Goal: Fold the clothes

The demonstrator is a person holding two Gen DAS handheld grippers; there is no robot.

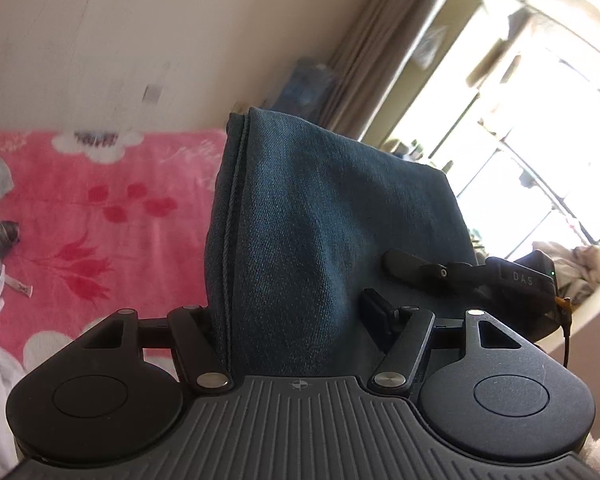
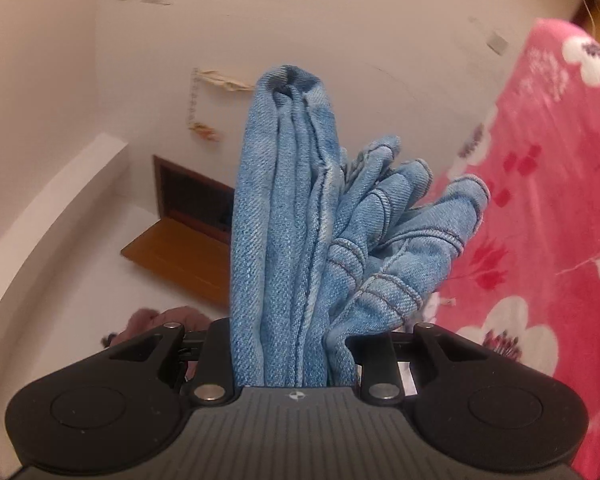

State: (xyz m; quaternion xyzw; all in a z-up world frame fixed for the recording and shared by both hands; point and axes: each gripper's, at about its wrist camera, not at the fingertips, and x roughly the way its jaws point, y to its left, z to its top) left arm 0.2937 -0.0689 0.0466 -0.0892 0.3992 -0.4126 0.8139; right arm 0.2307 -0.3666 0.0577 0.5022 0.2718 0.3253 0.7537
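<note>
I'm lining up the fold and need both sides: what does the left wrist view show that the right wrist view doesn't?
Left wrist only: a flat denim panel with a side seam, the right hand-held gripper beside it, a bright window.
Right wrist only: bunched denim with stitched hems, a wooden shelf.
Both: jeans filling the jaws, the pink floral blanket.

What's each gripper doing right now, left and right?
Left gripper: closed on the jeans.
Right gripper: closed on bunched denim.

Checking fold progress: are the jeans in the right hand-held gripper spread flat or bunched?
Bunched. The jeans stand in gathered pleats between the right hand-held gripper fingers, seams crowded together.
</note>
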